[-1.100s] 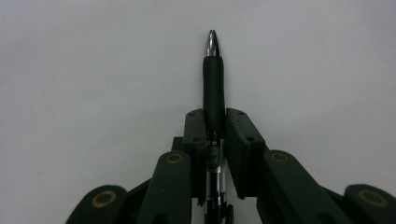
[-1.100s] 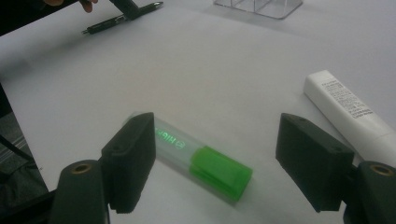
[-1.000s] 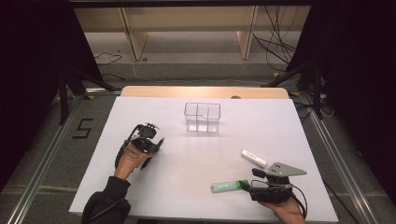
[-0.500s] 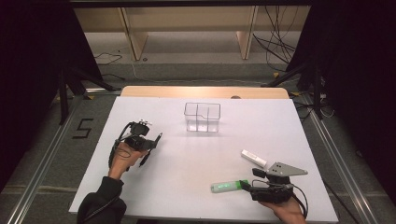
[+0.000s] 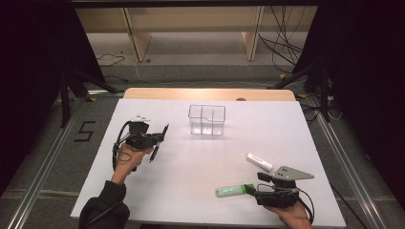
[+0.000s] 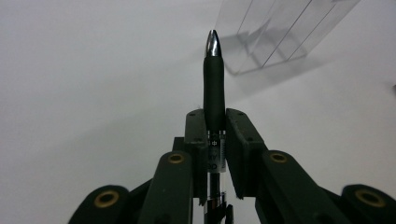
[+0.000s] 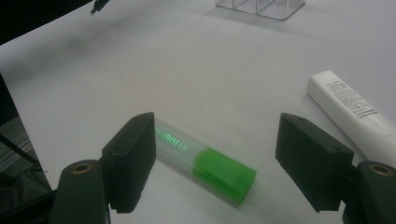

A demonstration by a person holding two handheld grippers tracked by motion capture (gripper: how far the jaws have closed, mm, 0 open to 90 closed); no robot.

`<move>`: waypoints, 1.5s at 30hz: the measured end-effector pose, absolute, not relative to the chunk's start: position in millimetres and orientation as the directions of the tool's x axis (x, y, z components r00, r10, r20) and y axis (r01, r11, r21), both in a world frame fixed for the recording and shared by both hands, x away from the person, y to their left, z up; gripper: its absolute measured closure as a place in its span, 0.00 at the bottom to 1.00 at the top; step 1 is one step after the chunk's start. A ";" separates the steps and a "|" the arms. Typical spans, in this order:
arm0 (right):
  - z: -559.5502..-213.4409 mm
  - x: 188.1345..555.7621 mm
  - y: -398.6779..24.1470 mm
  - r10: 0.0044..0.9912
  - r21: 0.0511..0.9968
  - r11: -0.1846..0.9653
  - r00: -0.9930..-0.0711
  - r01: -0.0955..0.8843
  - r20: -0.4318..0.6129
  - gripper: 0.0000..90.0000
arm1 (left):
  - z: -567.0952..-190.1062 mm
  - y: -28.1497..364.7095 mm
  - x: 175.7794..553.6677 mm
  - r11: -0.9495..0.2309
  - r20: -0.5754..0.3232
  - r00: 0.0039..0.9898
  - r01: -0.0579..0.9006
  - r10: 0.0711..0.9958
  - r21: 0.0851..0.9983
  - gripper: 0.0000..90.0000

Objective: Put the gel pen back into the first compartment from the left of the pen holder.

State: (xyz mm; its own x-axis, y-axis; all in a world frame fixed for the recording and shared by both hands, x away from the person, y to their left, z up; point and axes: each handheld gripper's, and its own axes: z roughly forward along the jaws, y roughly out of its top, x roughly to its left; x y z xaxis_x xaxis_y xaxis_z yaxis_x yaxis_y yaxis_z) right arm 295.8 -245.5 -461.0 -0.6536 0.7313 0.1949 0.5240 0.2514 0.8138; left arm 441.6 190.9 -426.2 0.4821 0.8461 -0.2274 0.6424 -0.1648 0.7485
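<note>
My left gripper (image 5: 159, 139) is shut on a black pen (image 5: 162, 133), held above the left part of the white table (image 5: 191, 171). In the left gripper view the pen (image 6: 214, 88) stands between the jaws, its silver tip toward the clear divided box (image 6: 280, 32). At the front right, my right gripper (image 5: 250, 189) rests low with its jaws wide open. A green highlighter (image 7: 205, 163) lies on the table between them, touching the left pad (image 7: 133, 158) or nearly so; its cap is clear of the right one. In the high view the highlighter (image 5: 231, 191) points left.
The clear divided box (image 5: 207, 119) stands at the middle back of the table. A white tube (image 5: 259, 162) lies just beyond the right gripper, and the right gripper view has the tube (image 7: 355, 112) on its right. A wooden strip (image 5: 210, 93) borders the far edge.
The left hand has risen a little with the pen and shifted slightly toward the far side. The right gripper and the highlighter have stayed put.
</note>
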 end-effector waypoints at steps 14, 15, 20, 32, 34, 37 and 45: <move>-460.0 295.1 -246.2 0.726 0.822 0.242 -0.659 0.515 0.199 0.33 | -404.0 171.3 450.6 -0.060 -0.298 0.546 0.544 0.783 0.837 0.88; -459.9 294.9 -246.0 0.725 0.823 0.244 -0.660 0.513 0.197 0.33 | -401.8 169.3 453.4 -0.061 -0.296 0.552 0.536 0.779 0.842 0.88; -460.1 294.6 -245.3 0.723 0.823 0.245 -0.662 0.512 0.197 0.33 | -391.5 159.5 470.4 -0.056 -0.287 0.578 0.502 0.764 0.863 0.88; -459.6 292.8 -247.1 0.718 0.829 0.233 -0.665 0.509 0.206 0.33 | -380.6 141.8 502.9 0.027 -0.316 0.562 0.462 0.765 0.886 0.88; -459.6 292.5 -247.0 0.718 0.828 0.233 -0.665 0.510 0.207 0.33 | -378.7 138.8 506.6 0.037 -0.321 0.561 0.458 0.763 0.888 0.88; -459.6 292.3 -246.9 0.716 0.828 0.233 -0.666 0.509 0.208 0.33 | -376.9 134.2 511.8 0.040 -0.320 0.559 0.454 0.765 0.890 0.88; -459.8 291.6 -246.4 0.712 0.830 0.235 -0.671 0.506 0.207 0.33 | -372.9 126.1 522.8 0.055 -0.321 0.551 0.444 0.770 0.894 0.88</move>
